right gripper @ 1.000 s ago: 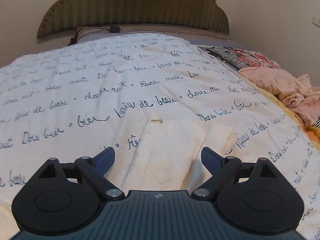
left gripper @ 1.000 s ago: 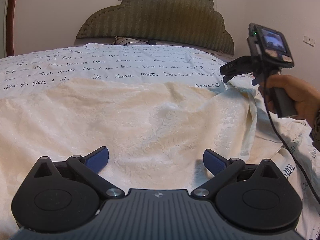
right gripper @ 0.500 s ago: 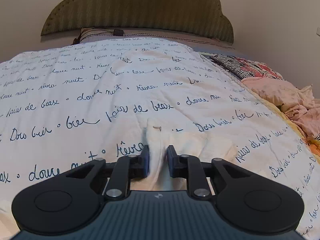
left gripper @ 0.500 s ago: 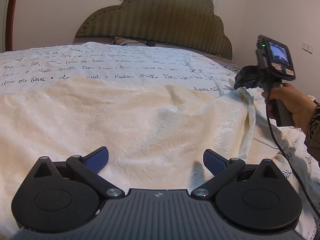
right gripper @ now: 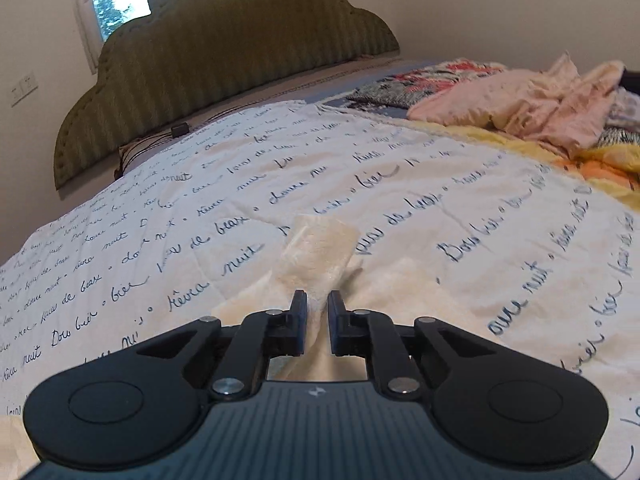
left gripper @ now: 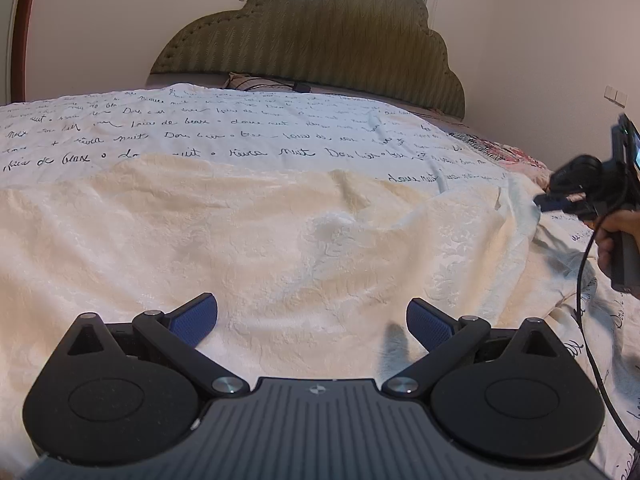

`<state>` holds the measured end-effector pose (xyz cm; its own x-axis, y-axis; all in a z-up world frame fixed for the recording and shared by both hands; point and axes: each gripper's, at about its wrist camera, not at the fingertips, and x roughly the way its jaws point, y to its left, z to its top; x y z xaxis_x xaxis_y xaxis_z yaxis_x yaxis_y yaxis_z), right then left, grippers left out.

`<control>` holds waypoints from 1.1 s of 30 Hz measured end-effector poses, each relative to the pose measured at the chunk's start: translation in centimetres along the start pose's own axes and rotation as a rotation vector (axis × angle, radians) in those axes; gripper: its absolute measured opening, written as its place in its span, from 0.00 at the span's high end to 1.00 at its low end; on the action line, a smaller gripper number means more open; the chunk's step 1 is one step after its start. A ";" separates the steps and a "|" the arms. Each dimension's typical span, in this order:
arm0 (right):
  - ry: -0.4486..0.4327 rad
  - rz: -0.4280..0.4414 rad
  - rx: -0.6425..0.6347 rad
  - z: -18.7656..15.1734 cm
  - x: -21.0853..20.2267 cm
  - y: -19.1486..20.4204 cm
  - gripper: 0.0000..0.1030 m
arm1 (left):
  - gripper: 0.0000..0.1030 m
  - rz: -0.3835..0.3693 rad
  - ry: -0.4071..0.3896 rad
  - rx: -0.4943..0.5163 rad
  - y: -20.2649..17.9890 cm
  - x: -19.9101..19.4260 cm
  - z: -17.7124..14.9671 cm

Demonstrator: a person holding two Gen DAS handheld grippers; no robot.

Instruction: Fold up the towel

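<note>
**One towel, one corner pinched**

You have one cream towel point(left gripper: 280, 240), embossed with a raised floral pattern, spread wide across the bed and lying on a white quilted cover point(left gripper: 240, 132) printed with rows of dark handwritten script; its far right corner point(right gripper: 320, 248) is bunched into a narrow ridge and lifted off the cover; your right gripper point(right gripper: 317, 310) is clamped on that corner, its two blue-padded fingers drawn close with cloth between them; a second ago those fingers stood wide apart over the flat corner, and half a second ago they had just closed; the view has since tilted and the corner has risen; your left gripper point(left gripper: 312, 316) hovers over the near middle of the towel, its two blue pads point(left gripper: 192, 320) spread wide with nothing between them, as they were before; from the left camera your right hand point(left gripper: 608, 236) now sits further right; behind stands one olive scalloped, ribbed headboard point(left gripper: 320, 48); one heap of rumpled pink cloth point(right gripper: 520, 104) lies at the bed's right side.
</note>
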<state>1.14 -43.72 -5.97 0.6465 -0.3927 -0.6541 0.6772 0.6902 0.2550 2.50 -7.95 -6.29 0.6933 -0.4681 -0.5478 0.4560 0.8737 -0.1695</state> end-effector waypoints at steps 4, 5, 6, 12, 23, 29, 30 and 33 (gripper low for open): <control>0.084 0.051 0.152 -0.9 0.8 -4.0 0.89 | 0.01 0.002 0.001 0.003 0.0 0.1 0.0; 0.093 0.088 0.201 -1.1 1.0 -4.8 0.89 | 0.01 0.003 0.002 0.004 -0.1 0.1 0.0; 0.101 0.134 0.253 -1.2 1.3 -5.6 0.89 | 0.01 0.004 0.002 0.005 -0.1 0.1 0.0; 0.132 0.294 0.422 -1.4 3.5 -7.2 0.87 | 0.01 0.008 0.004 0.010 -0.2 0.2 0.1; 0.172 0.543 0.611 -2.6 3.1 -7.7 0.28 | 0.01 0.011 0.005 0.013 -0.3 0.2 0.0; 0.402 0.626 0.596 -3.3 2.7 -5.4 0.28 | 0.01 0.012 0.006 0.014 -0.3 0.3 0.0; 0.435 0.623 0.616 -3.3 2.6 -5.3 0.28 | 0.01 0.013 0.006 0.014 -0.3 0.3 0.0; 0.452 0.602 0.616 -3.2 1.8 -5.2 0.25 | 0.01 0.013 0.006 0.014 -0.3 0.3 0.0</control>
<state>-2.34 -46.10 -10.79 0.8360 0.2811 -0.4712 0.4256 0.2098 0.8802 2.56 -8.34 -6.43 0.6958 -0.4562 -0.5547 0.4550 0.8776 -0.1509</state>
